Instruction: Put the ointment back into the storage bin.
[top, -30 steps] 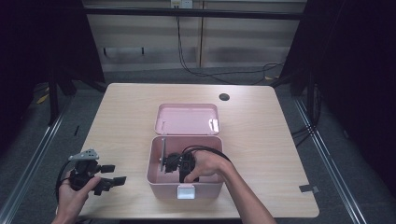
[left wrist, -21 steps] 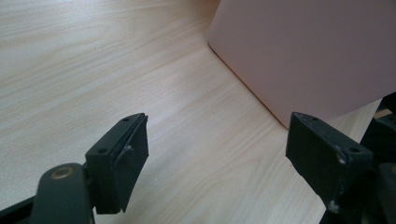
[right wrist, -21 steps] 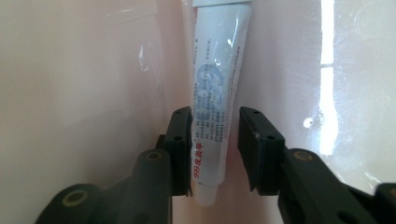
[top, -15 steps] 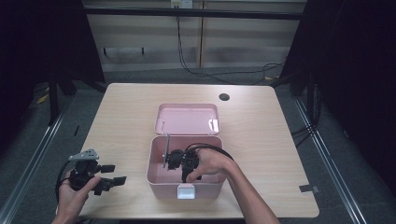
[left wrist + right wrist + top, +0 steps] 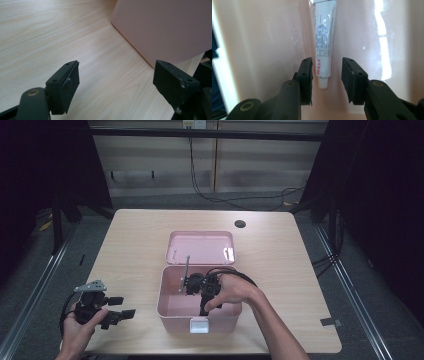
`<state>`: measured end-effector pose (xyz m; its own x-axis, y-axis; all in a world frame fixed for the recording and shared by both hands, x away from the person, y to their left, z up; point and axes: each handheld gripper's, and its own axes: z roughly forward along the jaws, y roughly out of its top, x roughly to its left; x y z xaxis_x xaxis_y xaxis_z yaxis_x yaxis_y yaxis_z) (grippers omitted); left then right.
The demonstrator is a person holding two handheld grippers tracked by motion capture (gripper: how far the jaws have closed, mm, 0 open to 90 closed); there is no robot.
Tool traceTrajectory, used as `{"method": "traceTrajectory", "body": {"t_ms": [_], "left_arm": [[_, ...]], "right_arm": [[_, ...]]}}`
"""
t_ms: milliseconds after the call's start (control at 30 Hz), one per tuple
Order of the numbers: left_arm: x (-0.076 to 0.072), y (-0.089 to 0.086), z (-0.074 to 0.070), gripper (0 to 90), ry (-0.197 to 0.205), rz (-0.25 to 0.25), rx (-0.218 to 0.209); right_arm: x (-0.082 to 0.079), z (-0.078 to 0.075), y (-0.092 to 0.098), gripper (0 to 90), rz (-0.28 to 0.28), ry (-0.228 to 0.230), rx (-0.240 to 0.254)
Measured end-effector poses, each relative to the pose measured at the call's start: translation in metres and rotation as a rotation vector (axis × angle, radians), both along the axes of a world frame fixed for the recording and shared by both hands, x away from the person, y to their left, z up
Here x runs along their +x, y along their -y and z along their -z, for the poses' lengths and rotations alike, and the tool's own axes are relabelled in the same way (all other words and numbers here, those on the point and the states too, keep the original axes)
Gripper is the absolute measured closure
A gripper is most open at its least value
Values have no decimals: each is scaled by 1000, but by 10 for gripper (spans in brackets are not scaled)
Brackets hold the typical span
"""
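Item: one white tube (image 5: 323,42) with printed lettering, cap end toward the camera in the right gripper view, lay flat on the floor of an open pink plastic box (image 5: 175,307). The box stood near the front middle of a light wooden table (image 5: 135,240), its hinged lid (image 5: 200,246) thrown back behind it and a pale latch (image 5: 199,326) on its front wall. Right gripper (image 5: 327,75): held down inside the box, jaws part-way spread and lately opening, one either side of the tube's cap end; the pads (image 5: 308,75) stood clear of the tube, which was not pinched. In the high view the right hand (image 5: 235,292) covered this gripper (image 5: 192,285) over the box's interior. Left gripper (image 5: 116,80): held at the table's front left edge, well apart from the tube, jaws spread wide with nothing between them, bare tabletop beneath and the box's pink outer wall just ahead. A round dark hole (image 5: 240,224) sat near the table's far edge.
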<state>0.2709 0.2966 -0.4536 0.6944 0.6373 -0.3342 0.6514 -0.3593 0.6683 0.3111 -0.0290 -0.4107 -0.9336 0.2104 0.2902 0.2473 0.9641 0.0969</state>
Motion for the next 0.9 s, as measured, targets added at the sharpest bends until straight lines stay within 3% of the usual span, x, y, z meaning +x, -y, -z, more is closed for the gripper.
{"method": "traceTrajectory", "body": {"t_ms": [167,733,900], "left_arm": [[0,0,0,210,2,-3,1],[0,0,0,210,3,-4,2],[0,0,0,210,3,-3,2]], "right_arm": [[0,-6,6,613,10,14,-10],[-3,-47,32,598,70,88,28],[-3,-53,36,598,62,100,32]]}}
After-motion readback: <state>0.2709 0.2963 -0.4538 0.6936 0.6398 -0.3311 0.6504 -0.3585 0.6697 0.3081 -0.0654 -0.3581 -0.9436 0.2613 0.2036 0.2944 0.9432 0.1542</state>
